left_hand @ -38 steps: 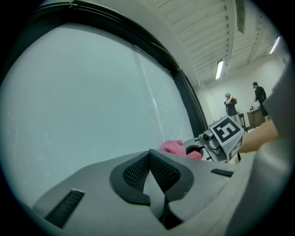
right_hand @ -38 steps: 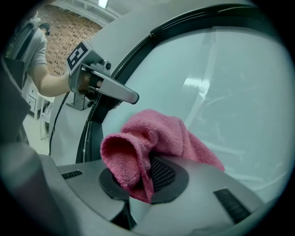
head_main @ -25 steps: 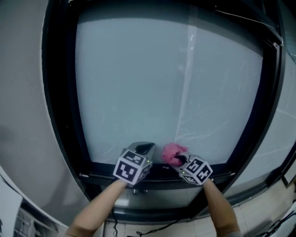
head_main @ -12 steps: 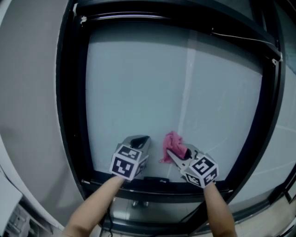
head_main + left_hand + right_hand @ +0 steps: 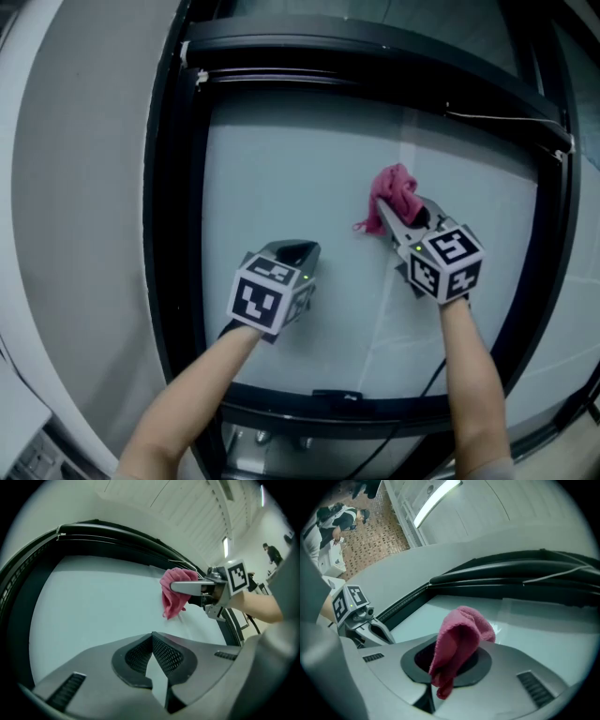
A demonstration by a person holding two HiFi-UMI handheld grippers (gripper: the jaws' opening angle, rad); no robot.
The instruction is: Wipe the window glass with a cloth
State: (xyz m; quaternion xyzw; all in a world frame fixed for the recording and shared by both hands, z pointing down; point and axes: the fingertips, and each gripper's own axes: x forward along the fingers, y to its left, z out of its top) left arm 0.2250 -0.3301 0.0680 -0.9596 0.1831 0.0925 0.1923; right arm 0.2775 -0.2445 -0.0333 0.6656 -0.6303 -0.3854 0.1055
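right gripper view: right gripper (image 5: 451,666) pinches bunched pink cloth (image 5: 461,630); left gripper (image 5: 153,638) closed, empty

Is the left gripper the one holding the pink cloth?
No, the pink terry cloth sits clamped in the right gripper; the left gripper holds nothing.

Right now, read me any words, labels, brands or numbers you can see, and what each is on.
None can be read.
The cubes on the left gripper and right gripper carry only black-and-white square patterns, no letters or digits.
The pink cloth and window glass show no print.
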